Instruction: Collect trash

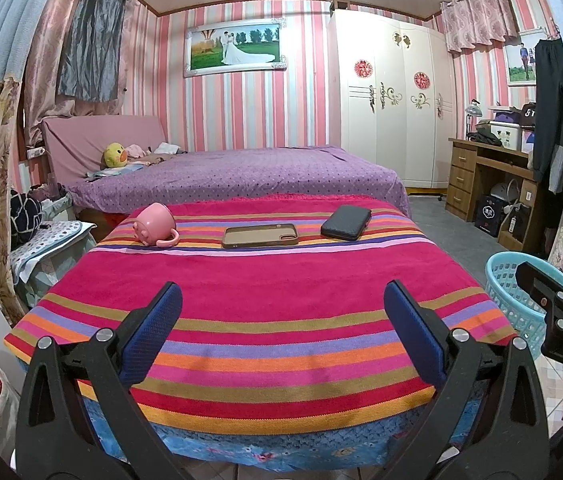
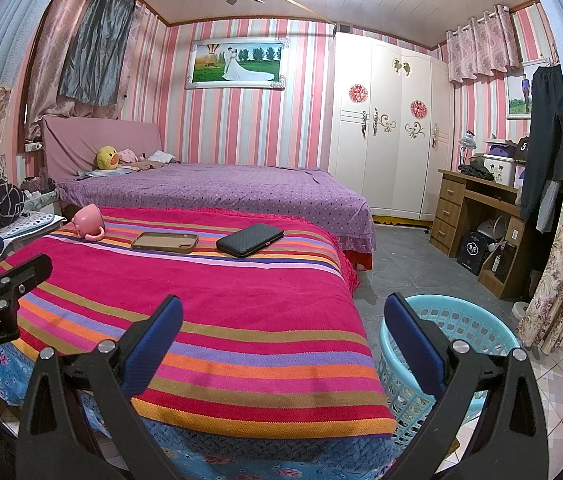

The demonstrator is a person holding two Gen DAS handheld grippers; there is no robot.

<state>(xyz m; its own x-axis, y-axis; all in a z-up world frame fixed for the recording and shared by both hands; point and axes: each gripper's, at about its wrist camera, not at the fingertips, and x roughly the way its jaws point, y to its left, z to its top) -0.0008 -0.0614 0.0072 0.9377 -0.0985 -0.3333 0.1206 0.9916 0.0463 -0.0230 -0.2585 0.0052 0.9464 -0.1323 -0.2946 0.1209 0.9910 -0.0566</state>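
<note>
Both jaws stand wide apart and hold nothing: the left hand-held gripper (image 1: pixel 282 330) hangs over the near edge of the striped table (image 1: pixel 265 276), the right hand-held gripper (image 2: pixel 283 340) straddles the table's corner and the blue basket (image 2: pixel 481 322) on the floor just beside it. A pink mug (image 1: pixel 154 224), phone case (image 1: pixel 259 235) and dark wallet (image 1: pixel 346 222) lie at the far side.

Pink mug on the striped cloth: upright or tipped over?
Tipped over. The pink mug lies on its side on the striped cloth, its handle resting against the fabric.
</note>
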